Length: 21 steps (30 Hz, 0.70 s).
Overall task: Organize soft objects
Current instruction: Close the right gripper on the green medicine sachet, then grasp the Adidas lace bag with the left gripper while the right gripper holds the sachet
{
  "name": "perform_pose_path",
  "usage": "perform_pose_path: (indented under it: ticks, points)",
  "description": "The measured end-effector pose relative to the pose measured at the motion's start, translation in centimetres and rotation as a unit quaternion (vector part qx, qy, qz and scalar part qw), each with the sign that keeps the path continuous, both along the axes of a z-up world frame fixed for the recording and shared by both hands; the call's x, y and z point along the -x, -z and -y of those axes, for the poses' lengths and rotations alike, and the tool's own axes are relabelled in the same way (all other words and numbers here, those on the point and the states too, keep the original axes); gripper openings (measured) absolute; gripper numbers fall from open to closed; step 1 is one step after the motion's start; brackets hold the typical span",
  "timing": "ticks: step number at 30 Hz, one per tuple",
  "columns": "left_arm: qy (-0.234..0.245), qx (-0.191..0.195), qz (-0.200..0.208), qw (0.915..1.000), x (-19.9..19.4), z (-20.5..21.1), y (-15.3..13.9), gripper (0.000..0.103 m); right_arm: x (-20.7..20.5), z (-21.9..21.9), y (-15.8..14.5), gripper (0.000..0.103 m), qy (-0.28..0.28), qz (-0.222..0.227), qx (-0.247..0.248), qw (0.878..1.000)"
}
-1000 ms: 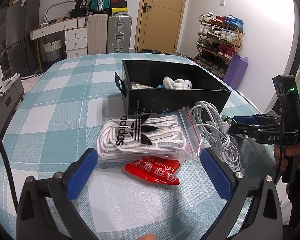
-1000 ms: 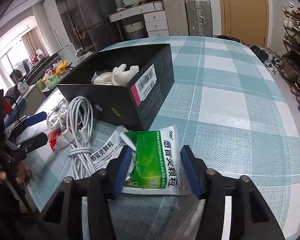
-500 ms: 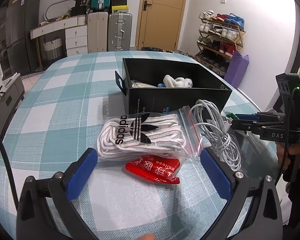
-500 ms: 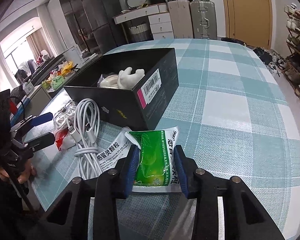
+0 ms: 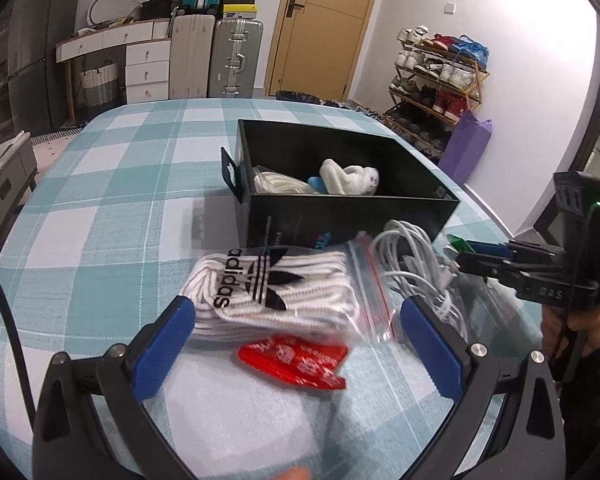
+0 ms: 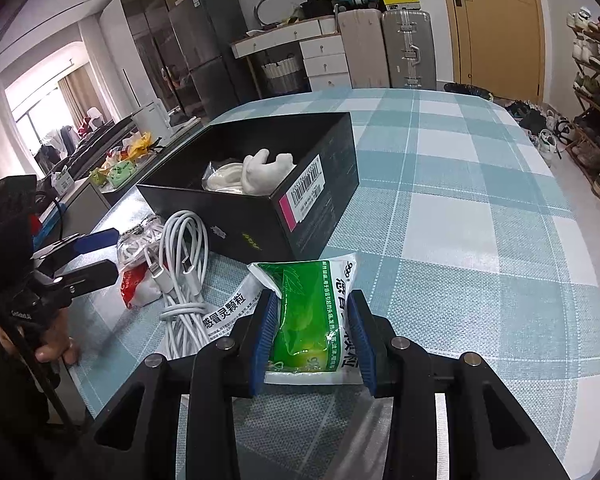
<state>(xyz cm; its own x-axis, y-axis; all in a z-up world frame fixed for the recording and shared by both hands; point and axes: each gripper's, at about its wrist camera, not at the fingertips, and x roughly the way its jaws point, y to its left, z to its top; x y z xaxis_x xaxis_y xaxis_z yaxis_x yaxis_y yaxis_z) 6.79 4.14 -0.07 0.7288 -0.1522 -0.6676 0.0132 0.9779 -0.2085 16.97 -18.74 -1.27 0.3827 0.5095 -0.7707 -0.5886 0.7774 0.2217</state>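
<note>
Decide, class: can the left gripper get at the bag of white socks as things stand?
Probably yes. The left gripper is open, with its blue pads on either side of the sock bag. Nothing lies between them, though the red packet sits just in front and could get caught too.

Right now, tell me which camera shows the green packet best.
The right wrist view: the green packet sits large and centred, squeezed between the right gripper pads. The left wrist view shows only a green sliver at that gripper's tip beside the white cable.
</note>
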Motion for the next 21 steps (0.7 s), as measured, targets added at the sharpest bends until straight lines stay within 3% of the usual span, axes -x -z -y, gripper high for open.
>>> perform_pose_path:
  ticks: [9,21]
  points:
    - [-0.014,-0.042,-0.026,0.9987,-1.7,0.4,0.9,0.103,-0.1,0.2,0.2,0.037,0.002,-0.003,0.000,1.000]
    - [-0.010,-0.028,-0.047,0.9985,-2.1,-0.2,1.1,0.103,-0.1,0.2,0.2,0.037,0.002,-0.003,0.000,1.000]
